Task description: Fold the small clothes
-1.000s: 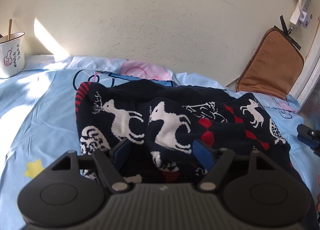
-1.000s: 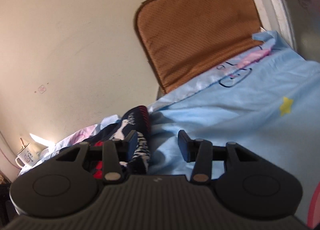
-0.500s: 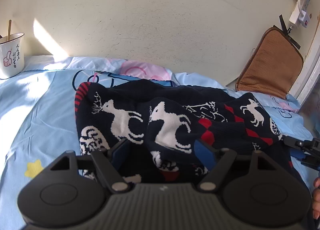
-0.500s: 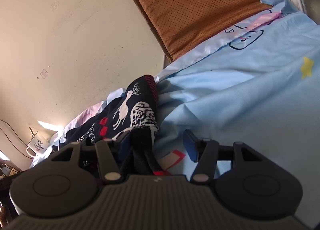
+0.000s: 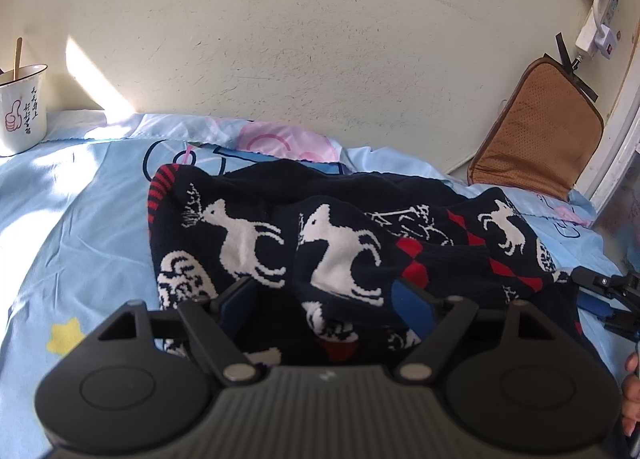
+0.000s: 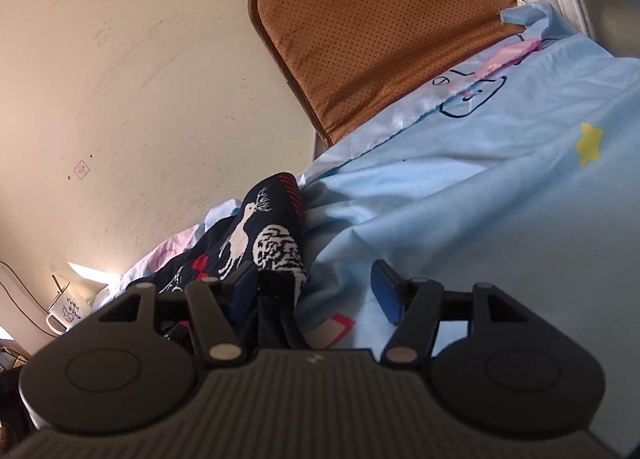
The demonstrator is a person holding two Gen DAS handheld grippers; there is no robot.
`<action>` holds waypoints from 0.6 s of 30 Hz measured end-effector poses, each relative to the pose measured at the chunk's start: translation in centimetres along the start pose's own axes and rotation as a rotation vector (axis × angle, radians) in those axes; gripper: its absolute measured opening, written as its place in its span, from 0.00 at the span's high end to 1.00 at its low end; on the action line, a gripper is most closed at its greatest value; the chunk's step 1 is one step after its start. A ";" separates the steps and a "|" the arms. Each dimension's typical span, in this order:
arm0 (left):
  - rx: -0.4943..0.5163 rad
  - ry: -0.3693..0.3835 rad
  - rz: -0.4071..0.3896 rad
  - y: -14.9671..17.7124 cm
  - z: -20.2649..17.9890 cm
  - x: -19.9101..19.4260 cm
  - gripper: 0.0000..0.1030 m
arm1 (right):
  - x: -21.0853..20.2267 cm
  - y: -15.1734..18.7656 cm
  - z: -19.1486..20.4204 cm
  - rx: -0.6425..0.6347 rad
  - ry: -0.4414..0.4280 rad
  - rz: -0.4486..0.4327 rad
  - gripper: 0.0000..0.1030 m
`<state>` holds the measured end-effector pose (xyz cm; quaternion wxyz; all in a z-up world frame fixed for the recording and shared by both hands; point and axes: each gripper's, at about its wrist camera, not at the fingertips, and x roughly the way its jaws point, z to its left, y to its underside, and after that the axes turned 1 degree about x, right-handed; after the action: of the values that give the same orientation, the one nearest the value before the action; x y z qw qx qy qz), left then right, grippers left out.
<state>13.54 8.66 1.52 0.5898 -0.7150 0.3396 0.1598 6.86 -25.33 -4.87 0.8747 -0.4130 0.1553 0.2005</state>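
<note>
Both grippers' jaws have just been opening, fingers apart: left gripper straddles the navy reindeer-patterned knitted garment; right gripper seemingly has its edge beside the left finger.

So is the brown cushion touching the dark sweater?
Apart. In the left wrist view, blue sheet separates the cushion from the sweater.

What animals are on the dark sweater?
White deer on the navy sweater, with red diamonds. The left wrist view shows them best.

Left gripper angled downward, jaws spread and just widening over knitted fabric, right gripper low, jaws just widening, fingertips visible at right edge
</note>
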 end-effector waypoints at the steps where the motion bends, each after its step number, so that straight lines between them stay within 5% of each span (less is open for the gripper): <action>1: 0.000 -0.002 -0.001 0.0 0.0 0.0 0.24 | 0.1 0.0 -0.2 0.015 0.001 0.005 0.33; 8: 0.041 -0.103 -0.005 1.1 -1.4 -1.6 0.22 | -0.6 -0.2 -1.2 0.090 0.003 -0.029 0.33; 18: 0.096 -0.114 -0.011 10.1 -1.9 -12.4 0.20 | -1.4 -0.4 -2.1 0.160 -0.032 -0.061 0.32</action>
<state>-2.52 9.80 2.36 0.6425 -0.6776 0.3088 0.1806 5.66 -27.54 -5.29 0.9130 -0.3431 0.1444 0.1671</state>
